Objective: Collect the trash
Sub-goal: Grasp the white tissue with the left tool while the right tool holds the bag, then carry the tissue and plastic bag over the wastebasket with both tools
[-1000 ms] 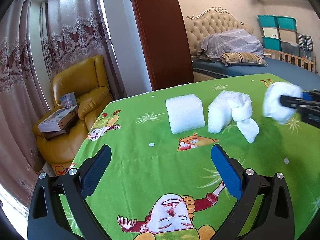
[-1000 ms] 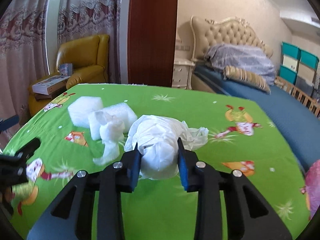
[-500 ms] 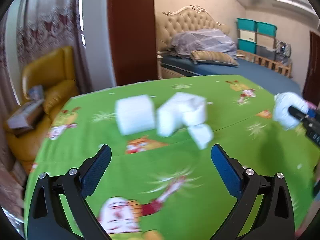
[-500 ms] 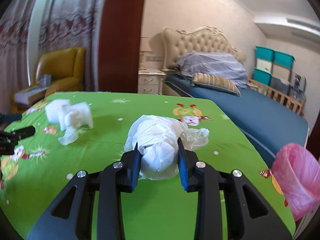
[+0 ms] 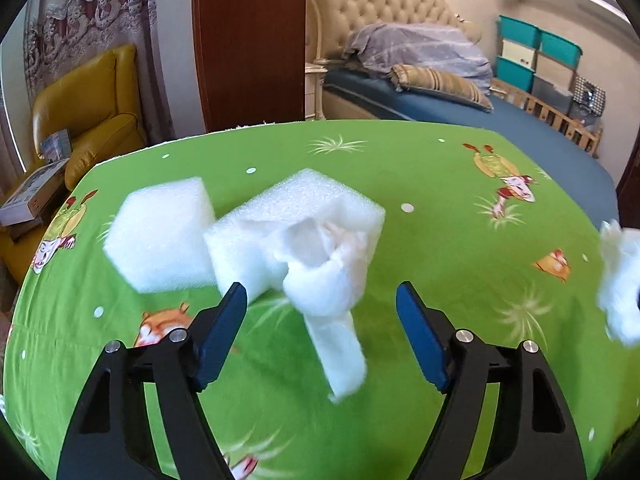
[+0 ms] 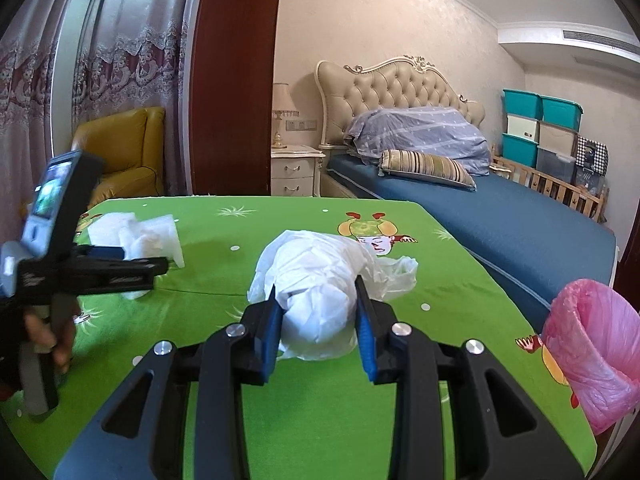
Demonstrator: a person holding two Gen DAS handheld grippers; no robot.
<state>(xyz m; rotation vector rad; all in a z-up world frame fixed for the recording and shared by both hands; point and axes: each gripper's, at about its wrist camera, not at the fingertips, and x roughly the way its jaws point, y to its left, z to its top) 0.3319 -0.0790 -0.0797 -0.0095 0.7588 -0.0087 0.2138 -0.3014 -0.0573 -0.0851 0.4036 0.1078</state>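
No text, label, brand or number can be read in either view. The flat box (image 5: 34,196) on the yellow armchair (image 5: 88,108), at the left edge of the left wrist view, bears printing too small to make out. The left gripper's (image 6: 132,272) side shows faint markings in the right wrist view, illegible.

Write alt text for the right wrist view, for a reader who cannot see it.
The right gripper is shut on a crumpled white plastic bag above a green cartoon-print tablecloth. A pink-lined bin stands at the table's right edge. At far left the left gripper reaches toward white foam scraps; a bed lies behind.
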